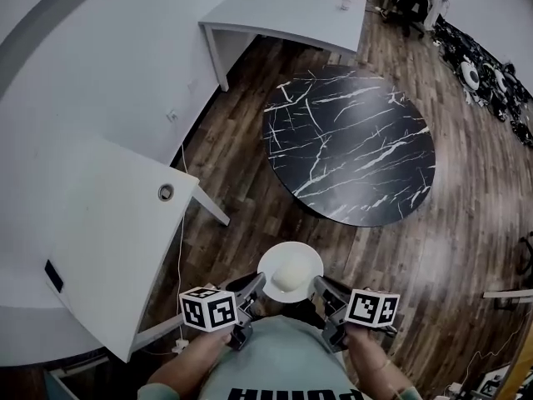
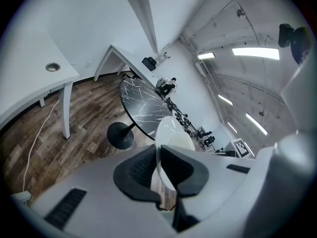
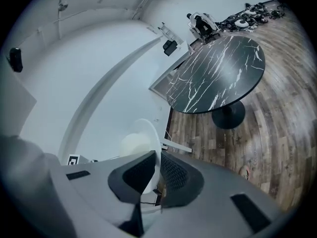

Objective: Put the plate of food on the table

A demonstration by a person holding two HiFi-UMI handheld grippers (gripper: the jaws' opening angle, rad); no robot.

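Note:
A white plate (image 1: pixel 290 271) with a pale mound of food (image 1: pixel 292 275) hangs in front of the person's chest, above the wooden floor. My left gripper (image 1: pixel 256 287) is shut on the plate's left rim and my right gripper (image 1: pixel 318 289) is shut on its right rim. In the left gripper view the plate (image 2: pixel 170 133) stands edge-on between the dark pads (image 2: pixel 141 168). In the right gripper view the plate (image 3: pixel 146 140) runs between the pads (image 3: pixel 137 174), with the food (image 3: pixel 132 144) on its left face. The round black marble table (image 1: pixel 350 142) stands farther ahead, apart from the plate.
A white desk (image 1: pixel 117 232) with a cable hole stands at the left, another white desk (image 1: pixel 287 12) at the far wall. A cable (image 1: pixel 181 248) trails on the floor by the left desk. Dark clutter (image 1: pixel 487 69) lines the far right wall. The marble table rests on a black pedestal (image 3: pixel 228 115).

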